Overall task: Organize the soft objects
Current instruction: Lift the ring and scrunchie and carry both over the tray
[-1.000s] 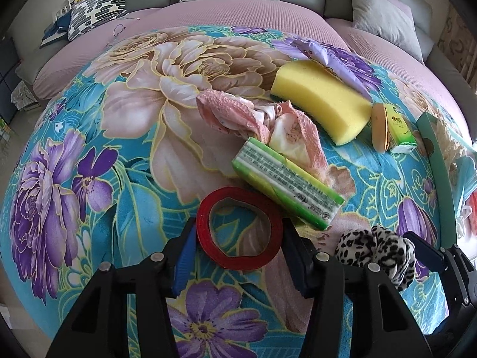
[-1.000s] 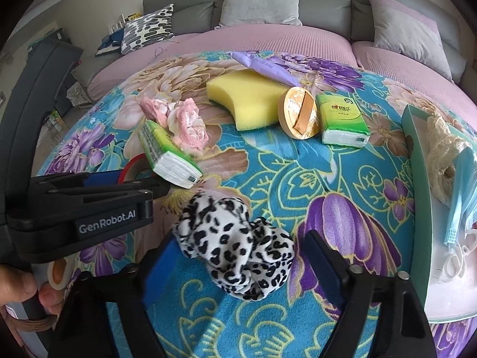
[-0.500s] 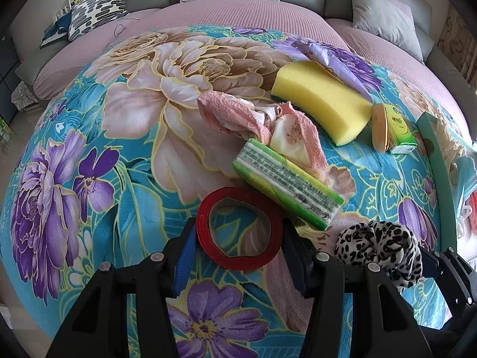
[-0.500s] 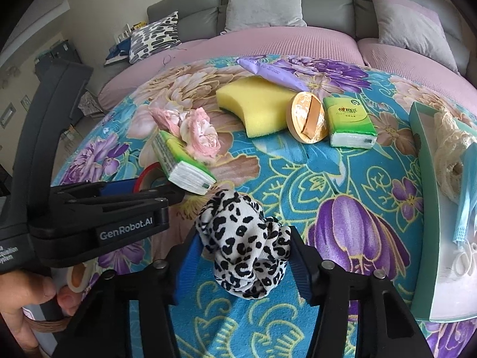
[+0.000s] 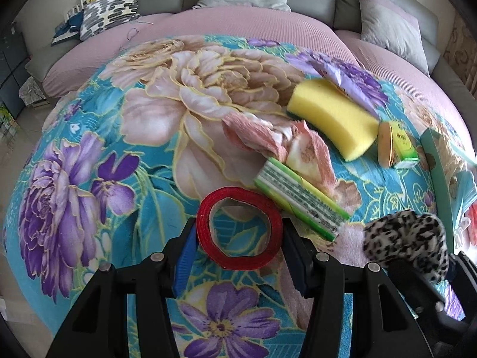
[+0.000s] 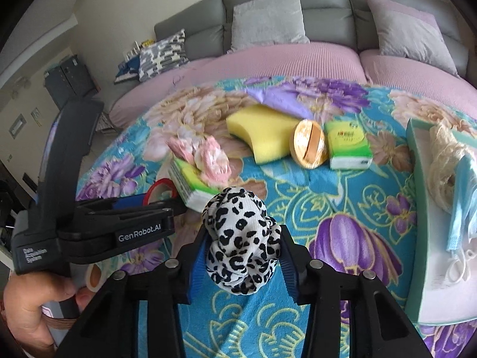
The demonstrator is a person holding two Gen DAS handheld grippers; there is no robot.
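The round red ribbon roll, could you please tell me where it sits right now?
In the left wrist view, the round red ribbon roll lies on the floral blanket between the left gripper's jaws, just left of the green tissue pack.

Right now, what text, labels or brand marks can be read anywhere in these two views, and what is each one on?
"GenRobot.AI": white lettering on the side of the left gripper, seen from the right wrist view.
Small white lines on the left gripper's rear block: too blurred to read.
Red mark on the green tissue pack: too small to read.
Fine print along the side of the long green tissue pack: too small to read.
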